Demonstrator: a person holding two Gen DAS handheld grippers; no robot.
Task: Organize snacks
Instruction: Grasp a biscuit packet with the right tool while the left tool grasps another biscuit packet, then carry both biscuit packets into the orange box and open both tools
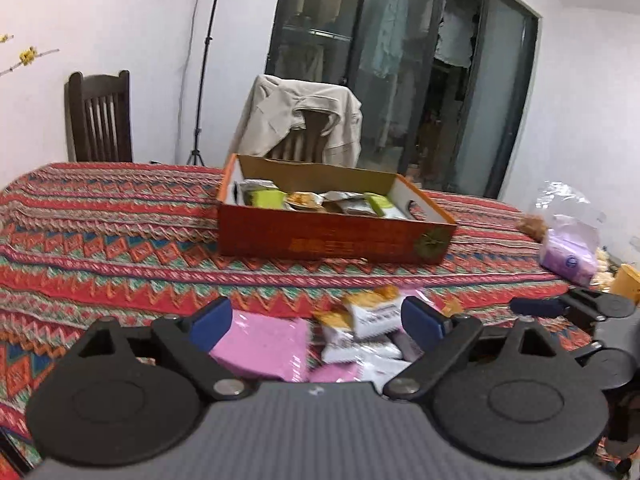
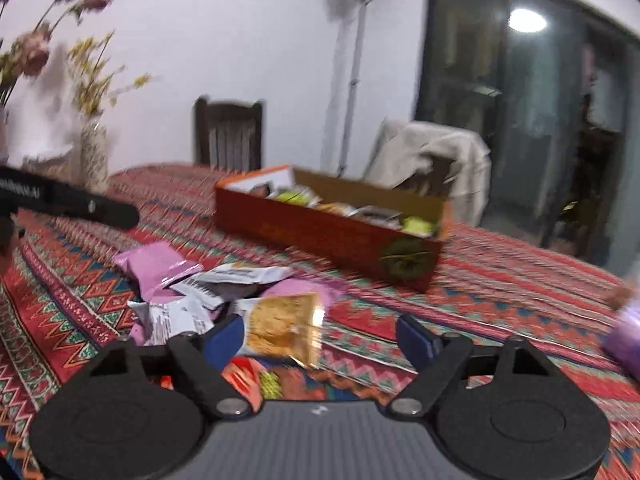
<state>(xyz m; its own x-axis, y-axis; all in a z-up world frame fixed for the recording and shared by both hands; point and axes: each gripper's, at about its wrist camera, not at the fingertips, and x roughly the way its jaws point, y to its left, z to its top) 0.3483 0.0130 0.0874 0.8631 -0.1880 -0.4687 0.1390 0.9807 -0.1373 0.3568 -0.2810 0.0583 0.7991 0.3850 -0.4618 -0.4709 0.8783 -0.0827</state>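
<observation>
Fingers [image 1: 424,322] apparently above patterned tablecloth [image 1: 120,240]

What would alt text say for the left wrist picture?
An open left gripper hangs over loose pink and white snack packets on a table with a red zigzag-patterned tablecloth. Beyond them stands an open orange cardboard box with more snacks inside.

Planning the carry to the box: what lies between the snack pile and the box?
Only bare tablecloth between the snack pile and the box; both wrist views show it.
</observation>
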